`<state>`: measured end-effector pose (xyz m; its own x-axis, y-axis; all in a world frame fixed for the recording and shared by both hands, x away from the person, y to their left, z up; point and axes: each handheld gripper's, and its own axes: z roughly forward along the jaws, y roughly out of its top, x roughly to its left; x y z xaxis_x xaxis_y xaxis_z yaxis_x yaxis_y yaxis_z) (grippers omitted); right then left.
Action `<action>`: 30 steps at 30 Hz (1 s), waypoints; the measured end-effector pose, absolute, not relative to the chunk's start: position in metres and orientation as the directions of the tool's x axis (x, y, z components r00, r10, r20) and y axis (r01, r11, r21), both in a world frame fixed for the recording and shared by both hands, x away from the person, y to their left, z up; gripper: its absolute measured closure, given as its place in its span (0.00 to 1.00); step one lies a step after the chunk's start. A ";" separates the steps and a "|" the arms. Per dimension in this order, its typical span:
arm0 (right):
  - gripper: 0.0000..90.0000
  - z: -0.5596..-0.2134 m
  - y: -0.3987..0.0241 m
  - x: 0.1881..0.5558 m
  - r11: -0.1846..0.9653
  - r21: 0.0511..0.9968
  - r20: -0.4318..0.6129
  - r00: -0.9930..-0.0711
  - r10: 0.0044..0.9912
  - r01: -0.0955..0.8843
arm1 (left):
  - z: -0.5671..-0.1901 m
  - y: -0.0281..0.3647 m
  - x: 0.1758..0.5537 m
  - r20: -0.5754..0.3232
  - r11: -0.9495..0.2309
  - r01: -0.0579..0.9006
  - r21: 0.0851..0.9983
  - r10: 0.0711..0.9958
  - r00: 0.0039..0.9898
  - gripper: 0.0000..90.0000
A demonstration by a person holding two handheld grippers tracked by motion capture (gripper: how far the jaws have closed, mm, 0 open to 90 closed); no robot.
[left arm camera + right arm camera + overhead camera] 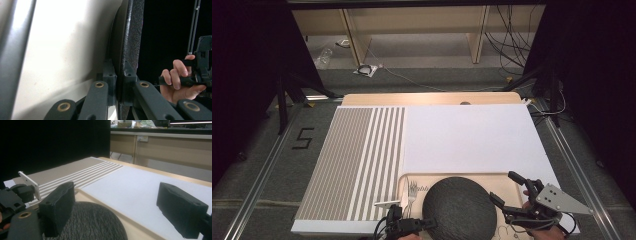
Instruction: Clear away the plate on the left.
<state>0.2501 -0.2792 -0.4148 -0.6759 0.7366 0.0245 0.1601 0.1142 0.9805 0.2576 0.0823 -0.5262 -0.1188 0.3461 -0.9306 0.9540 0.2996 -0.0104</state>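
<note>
Two hand-held grippers work a round dark textured plate [460,207] on a pale wooden tray [507,181]. The left gripper [428,223] is clenched on its rim; the right gripper [507,189] waits released. Lifting level should avoid slipping.

Overhead and finger-level views, plate [459,206] shared

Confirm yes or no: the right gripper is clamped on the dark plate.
No. In the right gripper view the right gripper stands wide open above the dark plate, its pads well apart and touching nothing.
</note>
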 end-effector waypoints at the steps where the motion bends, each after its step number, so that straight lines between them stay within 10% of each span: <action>1: 0.18 -0.415 -0.279 0.250 0.115 0.980 0.024 -0.676 0.736 0.160 | -0.526 0.082 0.258 -0.930 0.298 0.955 -0.009 0.348 -0.117 0.94; 16: 0.18 -0.415 -0.279 0.250 0.117 0.980 0.024 -0.677 0.735 0.161 | -0.520 0.079 0.258 -0.911 0.241 0.970 0.043 0.408 -0.061 0.88; 30: 0.18 -0.415 -0.279 0.250 0.115 0.980 0.024 -0.679 0.734 0.160 | -0.504 0.078 0.260 -0.881 0.155 0.983 0.102 0.472 0.017 0.55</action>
<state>0.2497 -0.2789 -0.4148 -0.6790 0.7337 0.0244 0.1596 0.1151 0.9805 0.2601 0.0783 -0.5037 0.0172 0.4722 -0.8813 0.9827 0.1548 0.1021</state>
